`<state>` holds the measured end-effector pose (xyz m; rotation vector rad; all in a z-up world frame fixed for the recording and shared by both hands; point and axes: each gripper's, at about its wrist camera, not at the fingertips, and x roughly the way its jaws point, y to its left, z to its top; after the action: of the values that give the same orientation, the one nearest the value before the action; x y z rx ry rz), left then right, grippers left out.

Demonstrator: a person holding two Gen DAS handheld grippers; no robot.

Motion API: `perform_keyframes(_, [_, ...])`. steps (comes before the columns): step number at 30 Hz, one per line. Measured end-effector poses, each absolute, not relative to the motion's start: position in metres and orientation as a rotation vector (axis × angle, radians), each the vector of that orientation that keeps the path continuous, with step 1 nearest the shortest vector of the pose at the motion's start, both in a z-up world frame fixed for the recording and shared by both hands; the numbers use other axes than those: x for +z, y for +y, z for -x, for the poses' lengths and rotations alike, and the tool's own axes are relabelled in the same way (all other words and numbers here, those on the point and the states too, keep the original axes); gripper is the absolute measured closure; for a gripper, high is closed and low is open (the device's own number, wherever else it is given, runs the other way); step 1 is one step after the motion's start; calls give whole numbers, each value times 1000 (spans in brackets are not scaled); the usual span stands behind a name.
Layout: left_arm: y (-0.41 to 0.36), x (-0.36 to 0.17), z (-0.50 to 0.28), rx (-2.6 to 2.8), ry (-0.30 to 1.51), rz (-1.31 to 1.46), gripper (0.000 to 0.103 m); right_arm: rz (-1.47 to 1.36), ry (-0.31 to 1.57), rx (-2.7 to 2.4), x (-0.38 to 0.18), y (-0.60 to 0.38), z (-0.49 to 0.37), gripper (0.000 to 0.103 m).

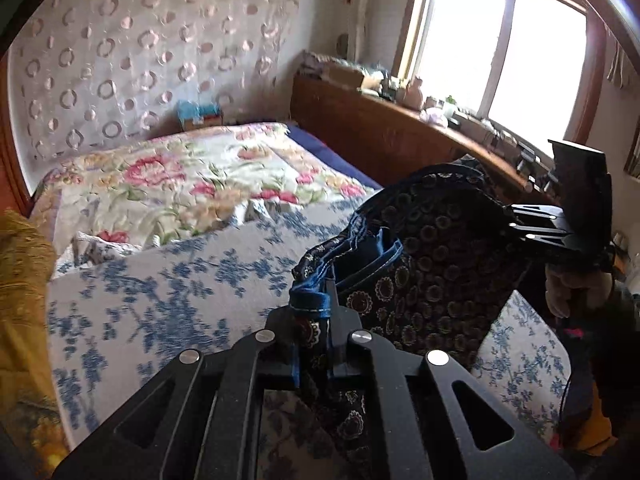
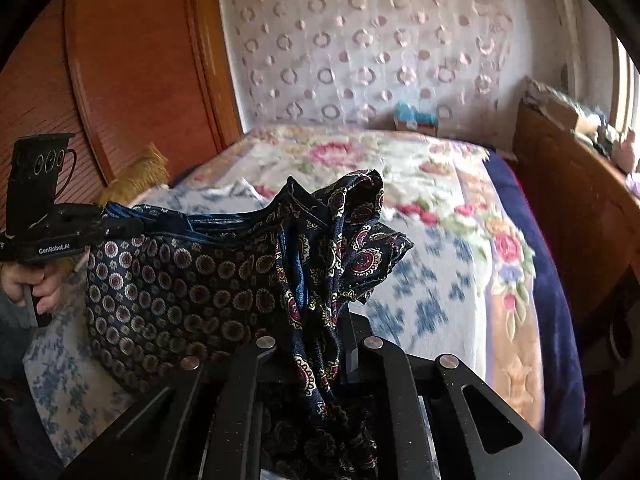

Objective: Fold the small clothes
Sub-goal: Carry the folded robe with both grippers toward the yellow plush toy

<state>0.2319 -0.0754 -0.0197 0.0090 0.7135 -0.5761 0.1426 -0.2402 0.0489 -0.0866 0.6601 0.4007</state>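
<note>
A small dark navy garment with a round medallion print and a blue waistband (image 1: 432, 264) hangs stretched between both grippers above the bed; it also shows in the right wrist view (image 2: 180, 280). My left gripper (image 1: 310, 316) is shut on one end of its waistband. My right gripper (image 2: 320, 336) is shut on the other end, with bunched cloth rising above its jaws. The right gripper also shows in the left wrist view (image 1: 516, 224), and the left gripper in the right wrist view (image 2: 120, 224). The garment's lower part hangs toward the bed.
The bed has a blue-flowered white cover (image 1: 168, 280) and a rose-patterned quilt (image 1: 180, 176) farther back. A wooden ledge with clutter (image 1: 400, 120) runs under the window on the right. A yellow cloth (image 1: 20, 300) lies at left. A wooden headboard (image 2: 132, 60) stands behind.
</note>
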Motion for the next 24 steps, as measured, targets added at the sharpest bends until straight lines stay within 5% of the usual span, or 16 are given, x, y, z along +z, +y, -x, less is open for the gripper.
perform_keyframes(24, [124, 18, -170, -128, 476, 124, 95, 331, 514, 780, 94, -61, -246, 92])
